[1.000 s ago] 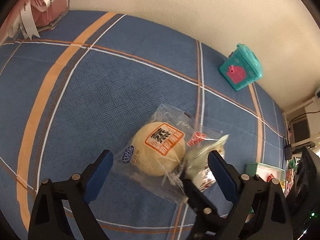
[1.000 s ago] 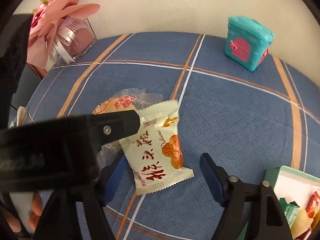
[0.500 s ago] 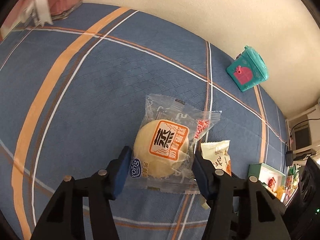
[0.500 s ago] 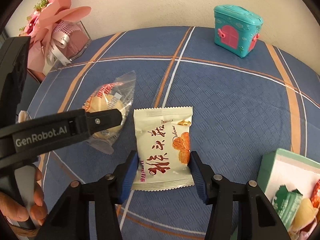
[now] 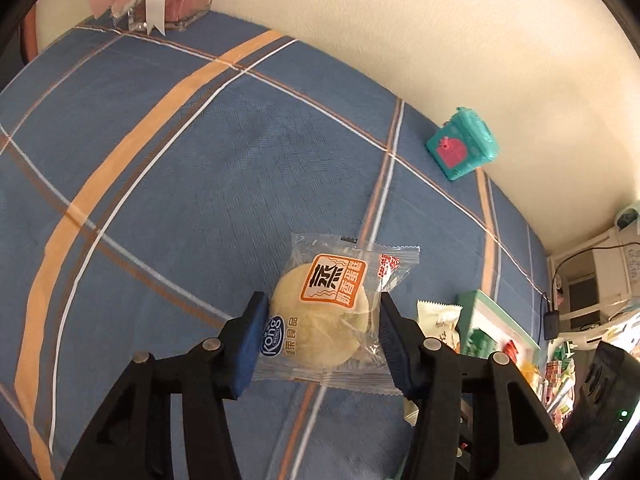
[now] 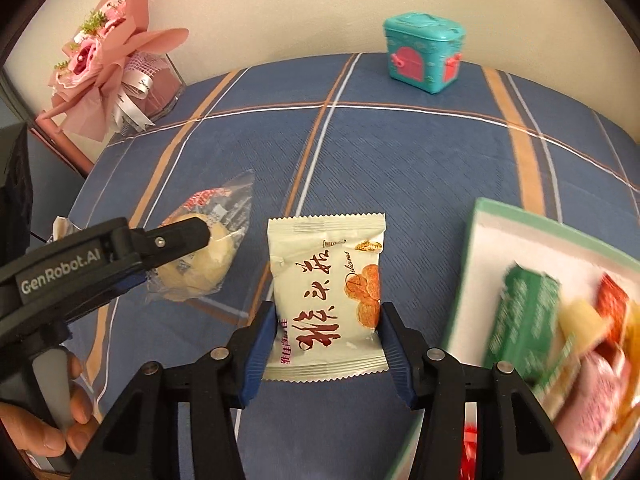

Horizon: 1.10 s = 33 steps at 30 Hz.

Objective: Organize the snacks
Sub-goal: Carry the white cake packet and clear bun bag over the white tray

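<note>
A clear-wrapped round steamed cake (image 5: 332,280) sits between the blue pads of my left gripper (image 5: 322,308), whose jaws are closing on the wrapper and pressing its sides. It hangs a little above the blue plaid cloth; in the right wrist view the cake (image 6: 200,276) shows at the left under a left fingertip (image 6: 180,236). My right gripper (image 6: 328,316) is shut on a cream snack packet (image 6: 324,264) with red lettering. A green-rimmed box (image 6: 480,232) holding several wrapped snacks lies just right of it.
A teal toy house (image 6: 424,56) stands at the far edge by the wall. A pink bouquet (image 6: 104,60) occupies the far left corner. A person's hand (image 6: 40,428) grips the left handle. The snack box (image 5: 480,308) and clutter lie off the cloth's right end.
Both grippers went from wide apart to closed on their packets, then carried them up off the cloth and rightward. The snack box now fills more of the right wrist view.
</note>
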Each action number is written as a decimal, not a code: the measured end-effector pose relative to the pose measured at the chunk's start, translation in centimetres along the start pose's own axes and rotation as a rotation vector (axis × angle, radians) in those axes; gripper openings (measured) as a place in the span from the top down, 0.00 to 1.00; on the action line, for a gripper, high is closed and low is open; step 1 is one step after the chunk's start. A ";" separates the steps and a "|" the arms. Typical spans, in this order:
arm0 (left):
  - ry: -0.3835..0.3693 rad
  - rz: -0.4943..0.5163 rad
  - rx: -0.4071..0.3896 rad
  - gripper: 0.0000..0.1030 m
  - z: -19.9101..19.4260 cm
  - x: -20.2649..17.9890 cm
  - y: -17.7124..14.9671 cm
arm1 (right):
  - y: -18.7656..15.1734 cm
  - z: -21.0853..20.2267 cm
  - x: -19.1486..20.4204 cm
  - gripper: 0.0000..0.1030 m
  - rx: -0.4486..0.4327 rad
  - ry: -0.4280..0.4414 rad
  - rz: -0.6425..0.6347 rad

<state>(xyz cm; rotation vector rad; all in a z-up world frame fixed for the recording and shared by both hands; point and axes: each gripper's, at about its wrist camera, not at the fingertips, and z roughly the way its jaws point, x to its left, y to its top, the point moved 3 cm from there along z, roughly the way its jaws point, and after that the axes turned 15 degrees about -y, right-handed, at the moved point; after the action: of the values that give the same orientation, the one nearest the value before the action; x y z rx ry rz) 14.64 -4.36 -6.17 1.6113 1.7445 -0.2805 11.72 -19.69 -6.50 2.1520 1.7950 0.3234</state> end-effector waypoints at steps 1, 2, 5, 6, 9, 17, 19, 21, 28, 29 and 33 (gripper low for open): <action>-0.002 0.005 -0.008 0.46 -0.5 -0.4 -0.4 | -0.4 -0.4 -0.3 0.47 0.002 0.002 0.008; -0.005 0.009 -0.013 0.46 -1.0 -0.7 -0.8 | -0.8 -0.8 -0.5 0.47 0.003 0.003 0.015; -0.021 0.023 -0.025 0.46 -2.1 -1.9 -2.0 | -1.9 -2.0 -1.4 0.47 0.003 0.005 0.039; -0.026 0.027 -0.030 0.46 -2.5 -2.3 -2.4 | -2.3 -2.4 -1.6 0.47 0.001 0.007 0.047; -0.032 0.039 -0.054 0.46 -3.3 -3.7 -3.4 | -3.3 -3.8 -2.4 0.47 -0.015 0.005 0.062; -0.072 0.128 -0.083 0.46 -4.7 -8.0 -5.7 | -5.4 -6.8 -5.4 0.47 -0.045 -0.015 0.113; -0.078 0.144 -0.084 0.46 -4.8 -8.8 -6.1 | -5.8 -7.4 -6.2 0.47 -0.050 -0.011 0.135; -0.080 0.168 -0.080 0.46 -4.7 -9.7 -6.5 | -6.1 -8.0 -7.4 0.47 -0.056 -0.011 0.169; -0.111 0.235 -0.060 0.46 -3.8 -13.1 -7.9 | -6.5 -9.5 -11.9 0.47 -0.085 -0.051 0.254; -0.114 0.249 -0.053 0.46 -3.5 -13.8 -8.2 | -6.5 -9.5 -12.6 0.47 -0.086 -0.053 0.268; -0.118 0.300 -0.018 0.46 -2.1 -15.9 -9.4 | -7.2 -9.8 -16.1 0.47 -0.078 -0.097 0.337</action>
<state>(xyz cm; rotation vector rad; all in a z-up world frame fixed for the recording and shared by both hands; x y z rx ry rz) 4.22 -17.14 2.50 1.7783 1.3905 -0.2094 -1.45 -33.38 0.25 2.3668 1.3428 0.3529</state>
